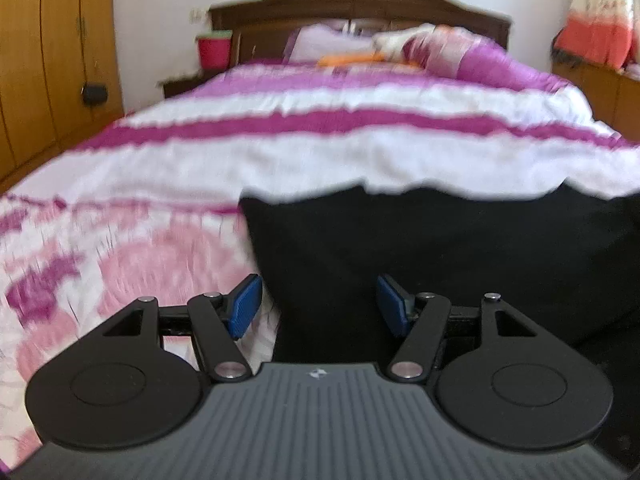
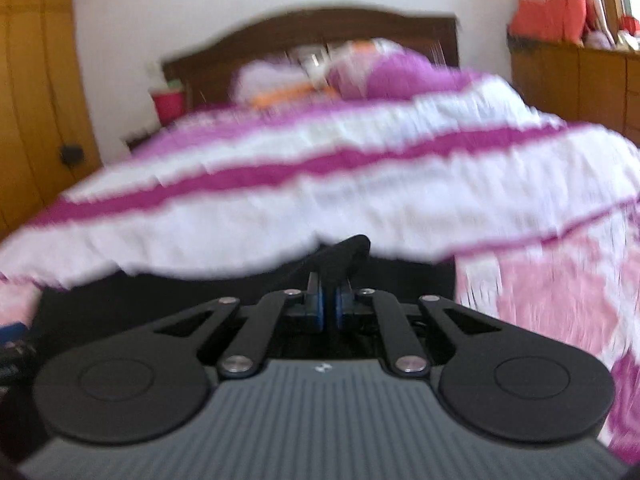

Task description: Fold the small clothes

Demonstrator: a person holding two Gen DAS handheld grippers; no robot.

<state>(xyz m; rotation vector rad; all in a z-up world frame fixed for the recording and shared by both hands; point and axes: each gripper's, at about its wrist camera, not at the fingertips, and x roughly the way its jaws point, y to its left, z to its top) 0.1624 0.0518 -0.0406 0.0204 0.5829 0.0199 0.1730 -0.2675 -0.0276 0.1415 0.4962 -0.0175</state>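
Note:
A black garment (image 1: 440,248) lies flat on the pink, purple and white bedspread (image 1: 320,152) near the foot of the bed. My left gripper (image 1: 320,304) hovers open over the garment's left edge, its blue pads (image 1: 246,304) wide apart with nothing pressed between them. In the right wrist view the black garment (image 2: 200,292) spreads under my right gripper (image 2: 329,304). That gripper is shut on a raised fold of the black cloth (image 2: 344,256), which bunches up beyond the pads. Both views are blurred.
A dark wooden headboard (image 1: 360,0) and pillows (image 1: 332,42) sit at the far end of the bed. Wooden wardrobes (image 1: 48,60) stand along the left. A red bin (image 1: 214,50) rests beside the headboard. A low wooden cabinet (image 2: 580,80) stands at the right.

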